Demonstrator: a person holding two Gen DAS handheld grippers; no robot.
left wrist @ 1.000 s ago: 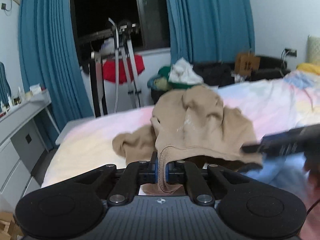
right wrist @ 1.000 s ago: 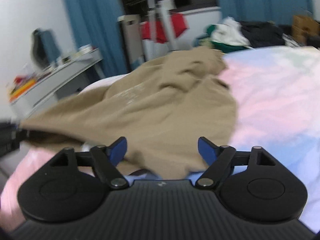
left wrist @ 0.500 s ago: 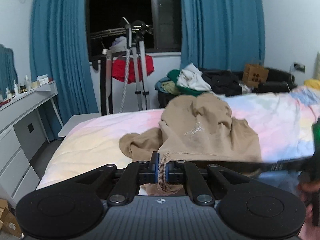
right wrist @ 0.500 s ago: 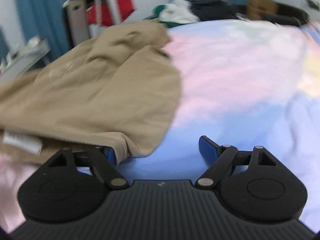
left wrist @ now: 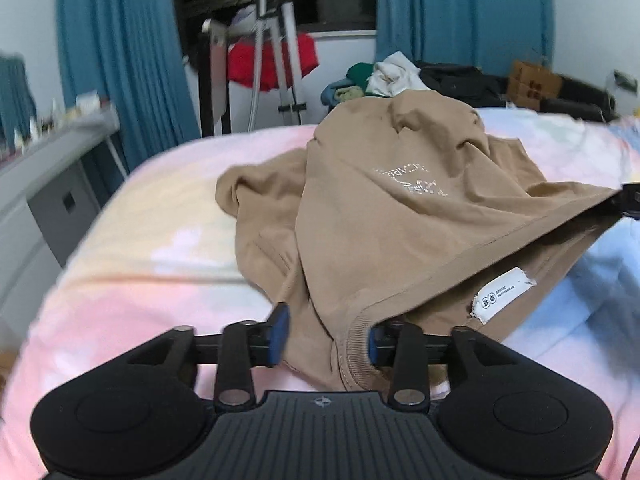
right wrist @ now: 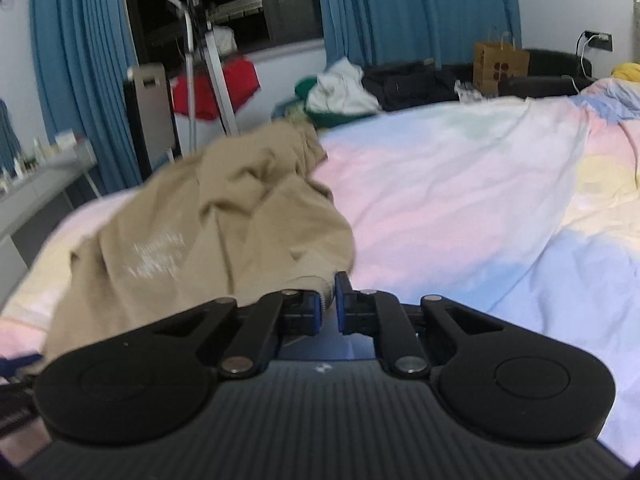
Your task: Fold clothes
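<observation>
- The left gripper (left wrist: 323, 334) stands wide open, its blue pads spread apart; the ribbed collar of the tan shirt (left wrist: 400, 216) droops in the gap, lying against the right pad (left wrist: 375, 343) and clear of the left one.
- The right gripper (right wrist: 328, 303) is pinched nearly shut on a ribbed edge of the shirt (right wrist: 208, 232), with only a thin fold of cloth between its pads.
- In the left view the right gripper shows as a dark tip at 3 o'clock (left wrist: 630, 202), pulling one shirt hem taut and lifted off the bed (left wrist: 132, 248).
- The shirt lies bunched on the pastel bedcover, its printed chest upward and a white care label (left wrist: 502, 292) showing under the raised hem at 4 o'clock.
- One loose fold of the shirt spreads toward 10 o'clock in the left view; the bedcover is bare from 7 to 10 o'clock there.
- In the right view the bed (right wrist: 460, 200) runs bare from 1 to 4 o'clock, well apart from the shirt.
- A grey desk (left wrist: 48, 184) borders the bed's side at 9 o'clock; a pile of clothes (right wrist: 340, 96) sits beyond the far edge at 12 o'clock.
- Half a second ago the left gripper was clamped on the collar; it has let go and spread.
- The right gripper, open half a second ago beside the hem, has now closed on the cloth.
</observation>
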